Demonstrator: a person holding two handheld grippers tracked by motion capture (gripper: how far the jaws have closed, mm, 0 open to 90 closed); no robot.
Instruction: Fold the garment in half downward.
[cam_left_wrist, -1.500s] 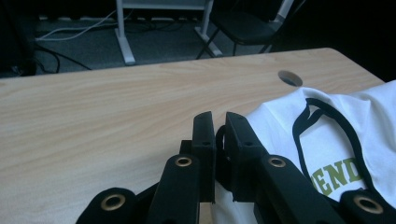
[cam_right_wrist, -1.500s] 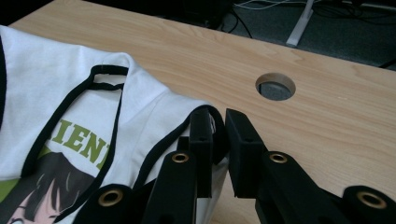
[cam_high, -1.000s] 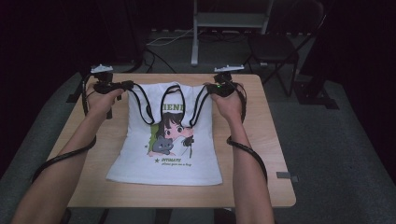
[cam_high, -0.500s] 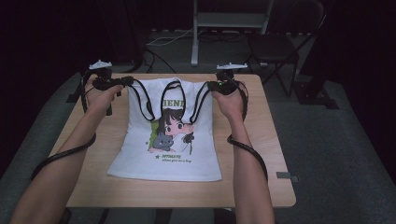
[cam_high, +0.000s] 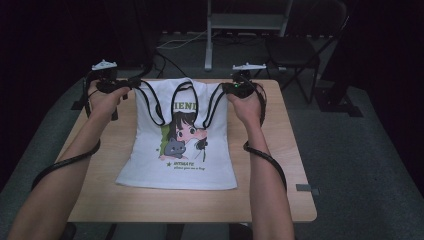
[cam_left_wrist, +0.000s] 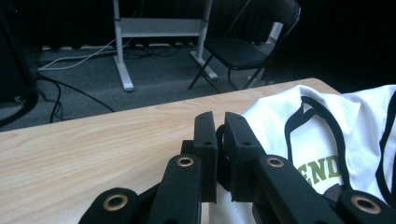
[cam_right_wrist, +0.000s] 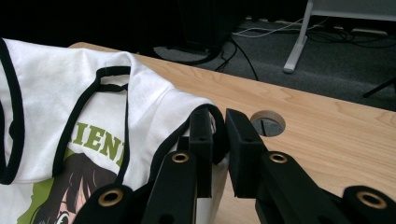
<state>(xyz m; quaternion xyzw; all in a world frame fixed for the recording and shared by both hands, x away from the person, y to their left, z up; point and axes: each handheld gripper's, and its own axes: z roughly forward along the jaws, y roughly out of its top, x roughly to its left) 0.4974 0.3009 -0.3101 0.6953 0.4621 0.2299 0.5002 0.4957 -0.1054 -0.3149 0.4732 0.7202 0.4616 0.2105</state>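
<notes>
A white top (cam_high: 180, 145) with black trim and a cartoon girl print lies flat across the middle of the high view, its hem toward the bottom of the frame and its straps toward the top. It rests on a wooden table (cam_high: 280, 165). At the upper left of the garment the left gripper (cam_high: 131, 83) meets the strap corner; in the left gripper view the gripper (cam_left_wrist: 220, 135) has its jaws nearly pressed together, with white cloth just beside and below them, though whether cloth sits between them cannot be told. At the upper right corner the right gripper (cam_high: 226, 89) pinches the black-edged strap; the right gripper view shows that gripper (cam_right_wrist: 218, 135) with its jaws closed on the trim. A round hole (cam_right_wrist: 268, 123) in the tabletop sits just beyond those jaws. A black chair (cam_high: 295, 50) and a white stand (cam_high: 247, 22) occupy the top of the high view, on grey floor.
</notes>
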